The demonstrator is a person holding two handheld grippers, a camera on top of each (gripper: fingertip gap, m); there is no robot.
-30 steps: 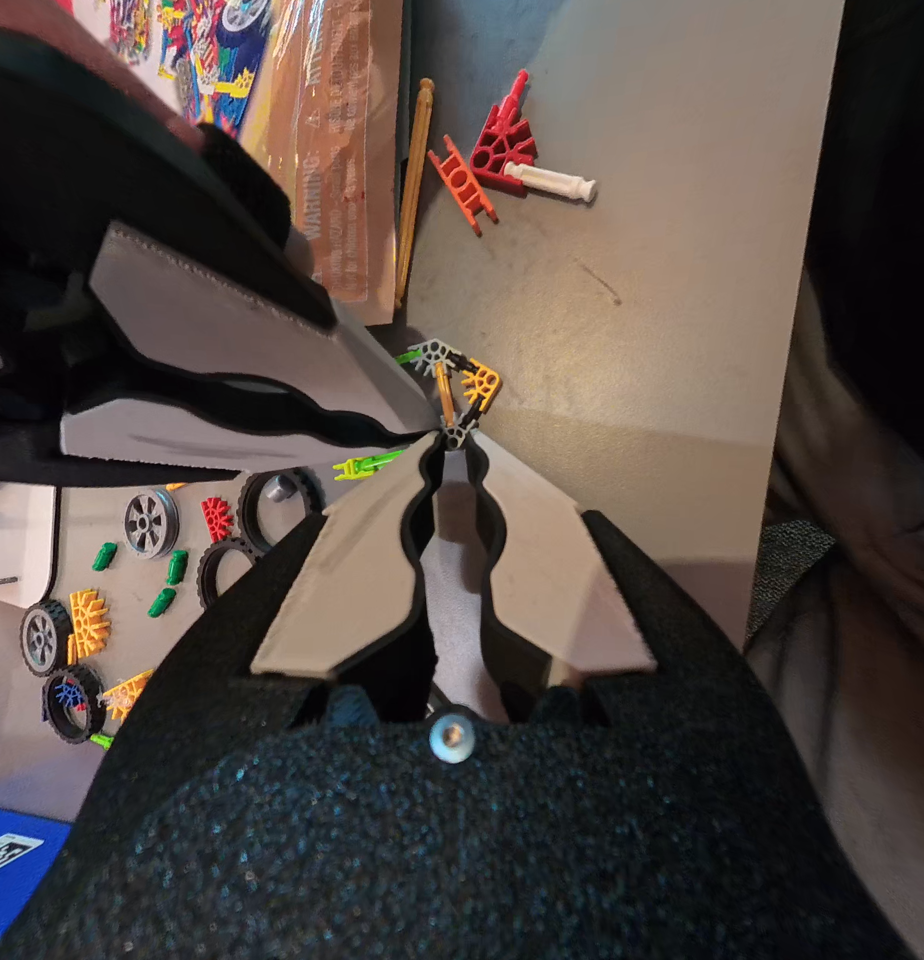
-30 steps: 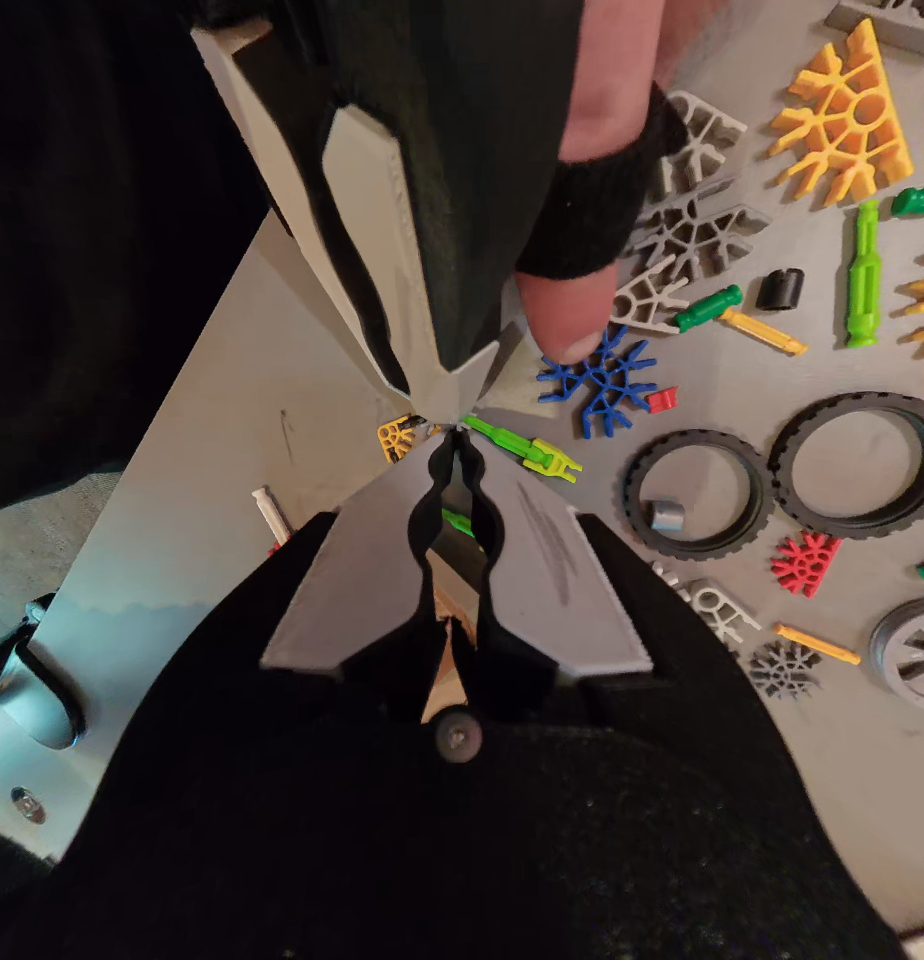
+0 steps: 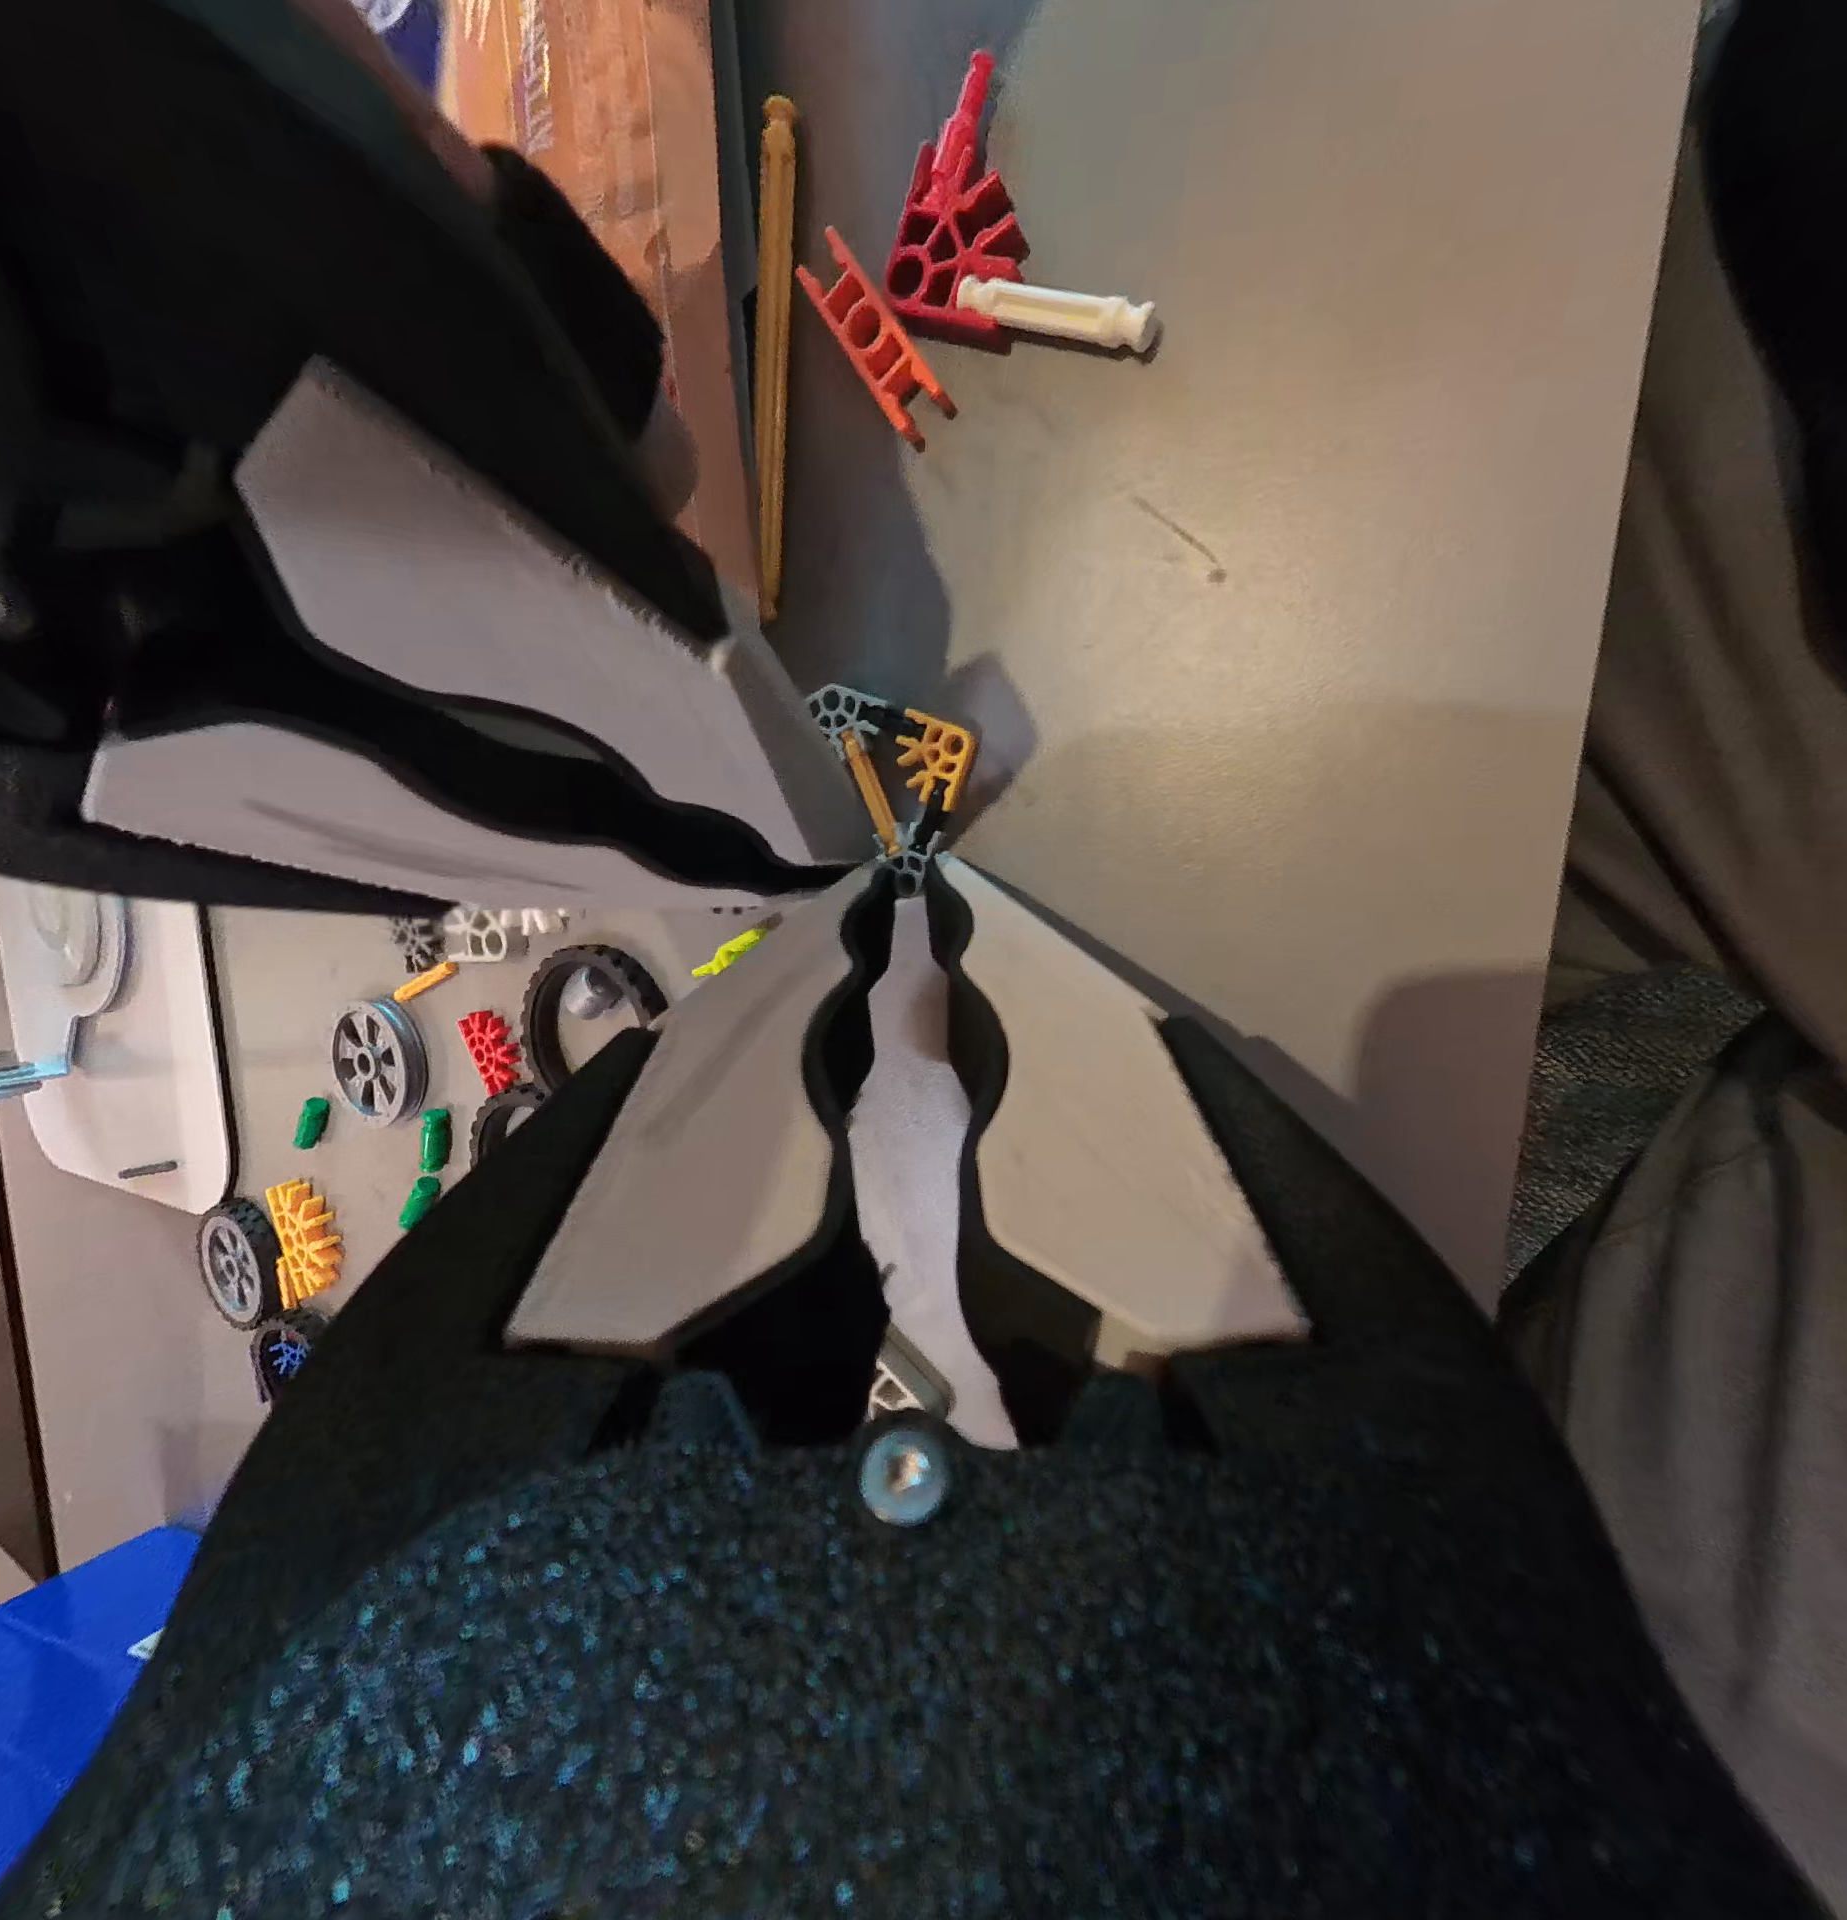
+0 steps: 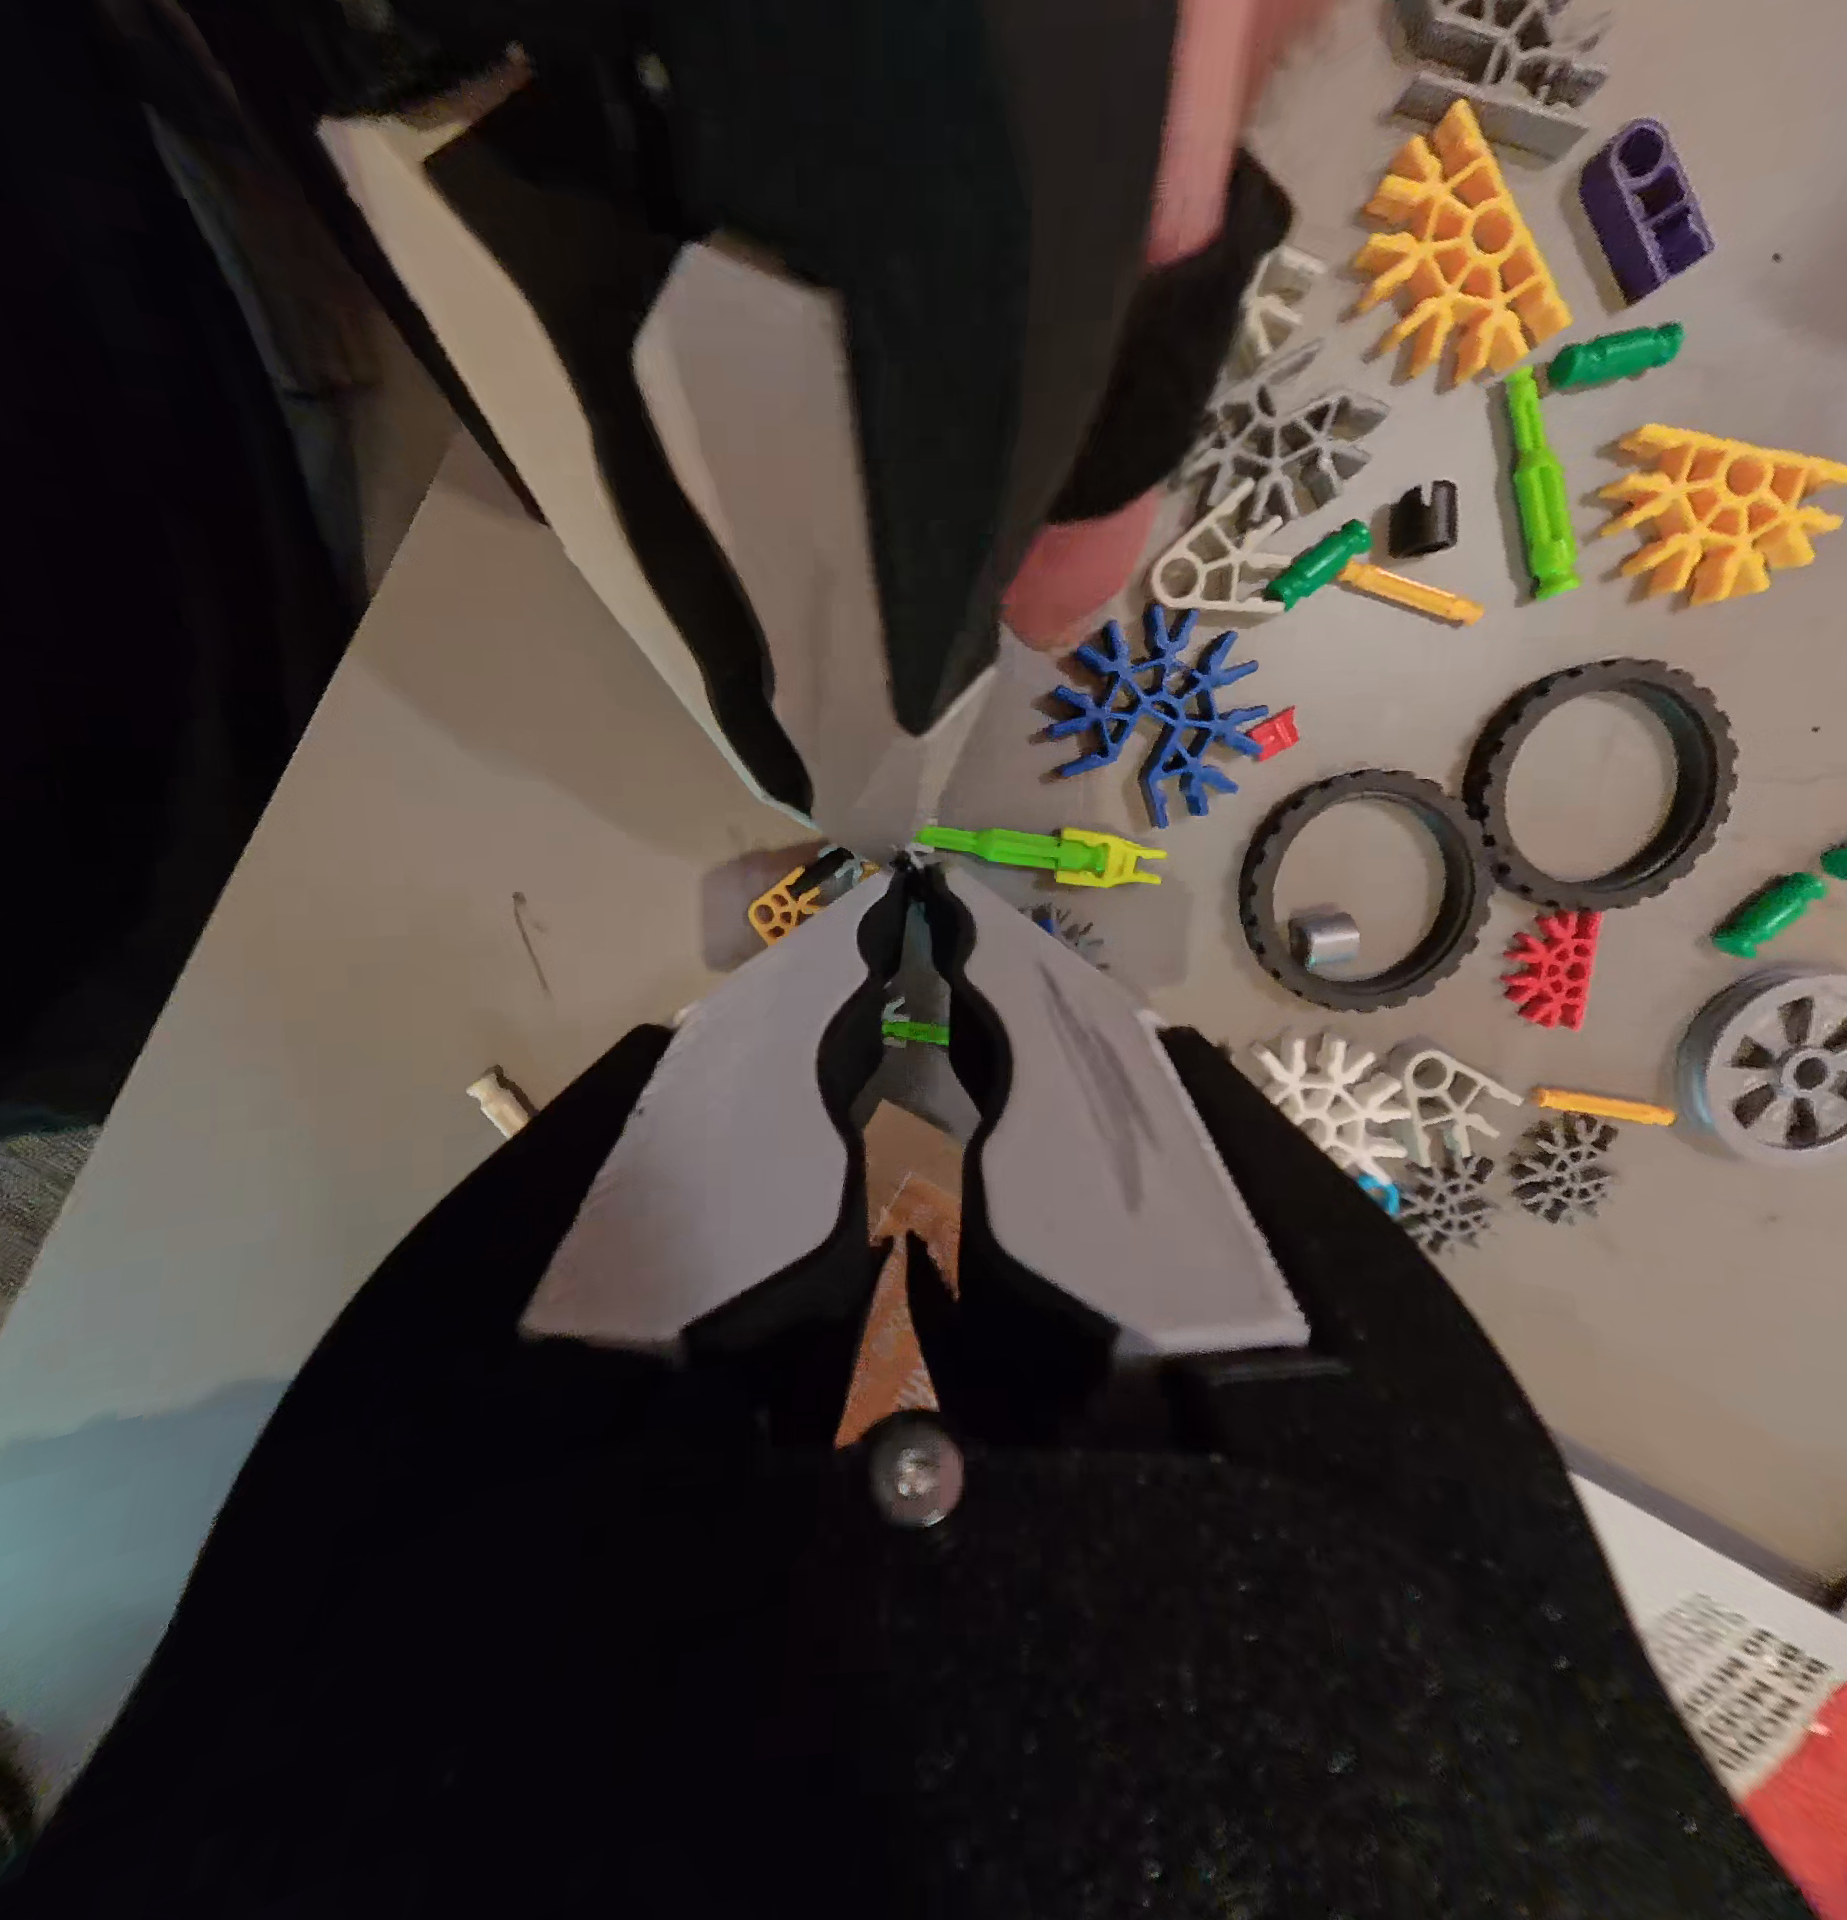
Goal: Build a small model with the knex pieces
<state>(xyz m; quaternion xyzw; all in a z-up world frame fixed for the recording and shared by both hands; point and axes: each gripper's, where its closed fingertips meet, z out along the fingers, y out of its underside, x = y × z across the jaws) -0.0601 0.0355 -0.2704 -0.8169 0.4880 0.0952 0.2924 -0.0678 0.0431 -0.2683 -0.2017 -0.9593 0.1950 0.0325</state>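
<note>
We have both tools meeting tip to tip over the desk (image 3: 1314, 644). The left gripper (image 3: 903, 871) has its fingers pressed together on the lower grey connector of a small assembly (image 3: 898, 774) — grey connectors, a yellow connector and an orange rod forming a little triangle that stands out past the tips, away from us. The right gripper (image 4: 914, 868) comes in from the left of that view, its fingers likewise closed at the same joint; what exactly they pinch we cannot make out, though in its own view a green rod (image 4: 992, 842) with a yellow-green clip runs rightward from the tips, long axis across the frame. The yellow connector peeks out just left of them.

Loose parts lie well apart: black tyres (image 4: 1355, 888), a blue snowflake connector (image 4: 1158, 717), a red connector (image 3: 950, 249). A printed box (image 3: 607, 156) and a printed sheet (image 4: 1750, 1673) carry writing — we leave it unread.
</note>
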